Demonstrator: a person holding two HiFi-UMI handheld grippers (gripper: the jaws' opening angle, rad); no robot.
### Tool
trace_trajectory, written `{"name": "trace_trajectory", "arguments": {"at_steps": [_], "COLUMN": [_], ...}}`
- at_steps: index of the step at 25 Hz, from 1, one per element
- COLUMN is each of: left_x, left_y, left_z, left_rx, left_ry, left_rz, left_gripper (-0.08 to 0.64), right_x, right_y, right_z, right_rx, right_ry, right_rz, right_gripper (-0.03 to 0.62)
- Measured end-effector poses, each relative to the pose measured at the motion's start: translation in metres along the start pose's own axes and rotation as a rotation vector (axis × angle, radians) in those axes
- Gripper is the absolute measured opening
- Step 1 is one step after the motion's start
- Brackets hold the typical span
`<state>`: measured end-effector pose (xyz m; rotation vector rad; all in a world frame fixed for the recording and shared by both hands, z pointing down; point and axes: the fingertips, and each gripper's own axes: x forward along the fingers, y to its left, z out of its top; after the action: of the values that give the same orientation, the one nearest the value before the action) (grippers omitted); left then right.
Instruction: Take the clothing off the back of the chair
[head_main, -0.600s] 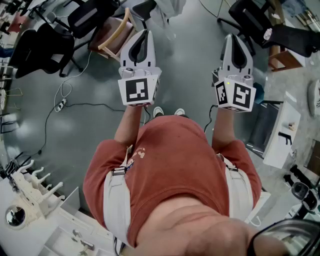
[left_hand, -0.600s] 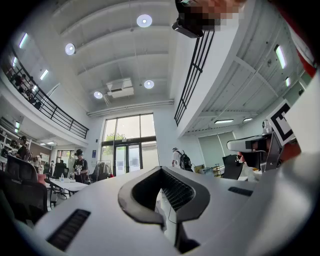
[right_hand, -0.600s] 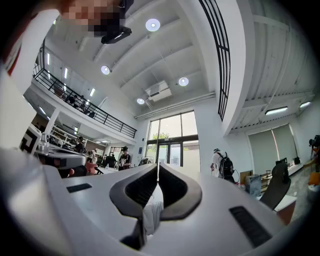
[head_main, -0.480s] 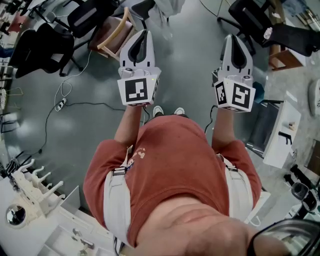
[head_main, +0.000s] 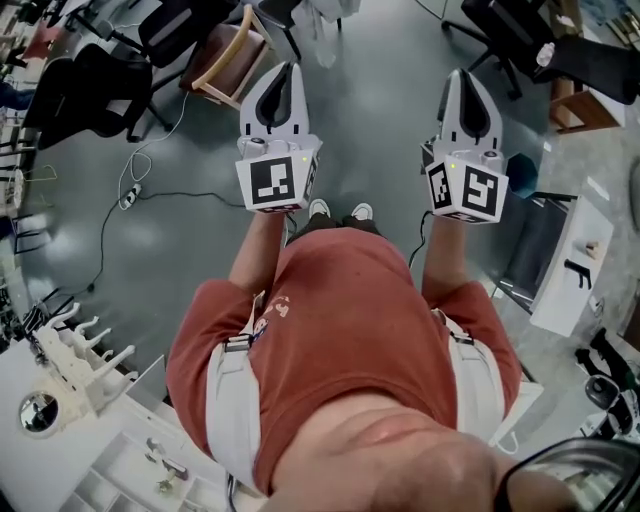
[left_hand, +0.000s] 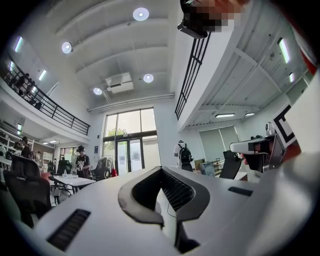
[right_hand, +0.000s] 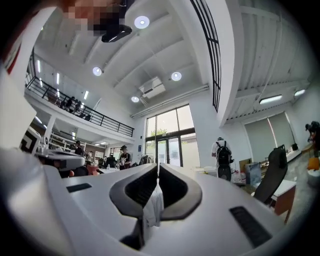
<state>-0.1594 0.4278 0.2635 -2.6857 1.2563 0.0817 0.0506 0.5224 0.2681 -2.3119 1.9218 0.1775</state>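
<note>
Stands on a grey floor (head_main: 180, 250) in a red shirt (head_main: 340, 330) and holds out a gripper in each hand, both pointing ahead and roughly level.

Holds the left gripper (head_main: 291, 68) with its jaws brought together at the tips. Shows, in the left gripper view, dark ribbed pads (left_hand: 175, 187) meeting in a point with nothing caught between them.

Holds the right gripper (head_main: 466, 75) pinched to its narrowest as well. Shows, in the right gripper view, dark pads (right_hand: 141, 187) closing to a thin line at the tips. Shows too, lower in that slit, a strip of white cloth (right_hand: 152, 207). Cannot tell from that view whether it is nipped there or merely lies beyond the jaws.

Finds the white clothing (head_main: 323, 30) in the head view, hanging at the very top edge, well ahead of both grippers and touching neither. Lies between the two in line, closer to the left tip's side than to the right's. Hangs just right of a wooden-armed chair (head_main: 225, 60), with dark office chairs (head_main: 95, 85) further left. Cannot tell which chair back carries it, since the frame's edge cuts it off.
</note>
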Motion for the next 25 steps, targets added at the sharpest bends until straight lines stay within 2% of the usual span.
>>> {"name": "trace_trajectory", "arguments": {"at_steps": [2, 8, 12, 17, 25], "left_x": [-0.001, 0.0, 0.006, 0.013, 0.035], "left_y": [-0.009, -0.037, -0.047, -0.046, -0.03], "left_z": [-0.003, -0.009, -0.009, -0.007, -0.012], "left_rx": [0.002, -0.002, 0.001, 0.012, -0.01], "left_ry": [0.015, 0.036, 0.043, 0.021, 0.006], "left_rz": [0.006, -0.023, -0.023, -0.02, -0.001], "left_gripper": [0.014, 0.014, 0.014, 0.014, 0.014], "right_x": [-0.006, -0.019, -0.021, -0.013, 0.013], "right_y": [-0.008, -0.028, -0.04, -0.041, -0.043], "right_z": [-0.004, -0.014, -0.011, -0.007, -0.015], "right_rx": [0.042, 0.08, 0.164, 0.12, 0.082], "right_ry": [0.0, 0.02, 0.018, 0.002, 0.011], "right_rz": [0.012, 0.006, 0.019, 0.018, 0.001], "right_gripper": [0.026, 0.026, 0.026, 0.026, 0.026]}}
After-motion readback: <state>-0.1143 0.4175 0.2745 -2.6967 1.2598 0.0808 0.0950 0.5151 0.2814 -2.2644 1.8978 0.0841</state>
